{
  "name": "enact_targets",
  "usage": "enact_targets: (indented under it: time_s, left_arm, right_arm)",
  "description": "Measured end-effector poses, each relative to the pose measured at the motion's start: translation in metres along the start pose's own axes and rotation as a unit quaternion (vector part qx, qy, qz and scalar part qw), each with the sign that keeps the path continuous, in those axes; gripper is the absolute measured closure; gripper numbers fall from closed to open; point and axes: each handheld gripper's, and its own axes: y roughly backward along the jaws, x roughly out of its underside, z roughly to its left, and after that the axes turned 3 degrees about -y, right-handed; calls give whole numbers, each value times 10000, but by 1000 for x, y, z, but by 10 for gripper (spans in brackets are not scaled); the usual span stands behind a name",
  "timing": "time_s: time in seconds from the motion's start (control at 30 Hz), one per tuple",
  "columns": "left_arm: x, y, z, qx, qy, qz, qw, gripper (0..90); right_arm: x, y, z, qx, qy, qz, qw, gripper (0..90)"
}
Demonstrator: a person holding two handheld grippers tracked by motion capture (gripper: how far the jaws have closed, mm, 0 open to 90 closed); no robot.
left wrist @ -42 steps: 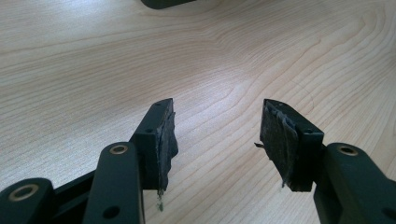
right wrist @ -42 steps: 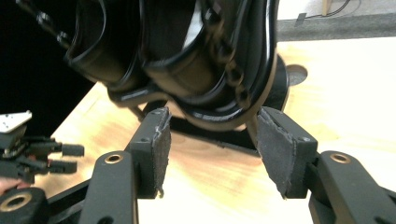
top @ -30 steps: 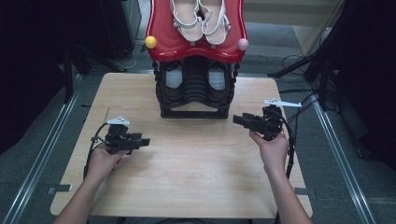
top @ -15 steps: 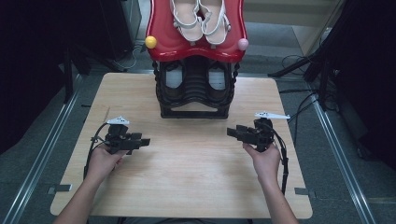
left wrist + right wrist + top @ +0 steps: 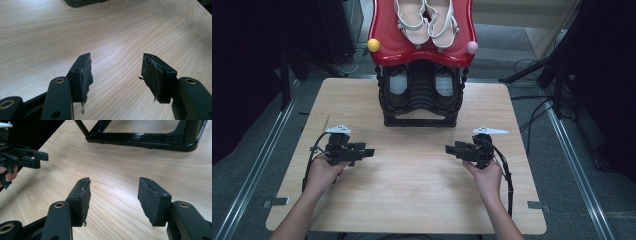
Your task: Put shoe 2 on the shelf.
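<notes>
Since the earlier frame, the right gripper has come down and in toward the table's middle, while the left gripper has kept its place; its jaws have just been opening, with nothing between them. Both grippers now stand wide over the pale wooden table, pointing at each other. Beyond and between them stands a black tiered plastic shoe rack holding dark shoes; its glossy red top shelf carries a pair of white strappy sandals.
</notes>
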Motion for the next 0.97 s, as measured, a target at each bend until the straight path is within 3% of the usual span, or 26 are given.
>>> enact_targets:
  time_s: [0.4, 0.77, 0.97]
  left_arm:
    - [0, -1, 1, -49, 21, 44, 10000, 403]
    - [1, -4, 0, -34, -25, 135, 9999, 394]
    - [1, -8, -3, 115, -66, 195, 9997, 370]
  right_arm:
    - [6, -7, 2, 58, 153, 157, 9997, 430]
    - [10, -9, 0, 3, 70, 187, 9998, 428]
    - [11, -10, -1, 84, 141, 227, 9996, 413]
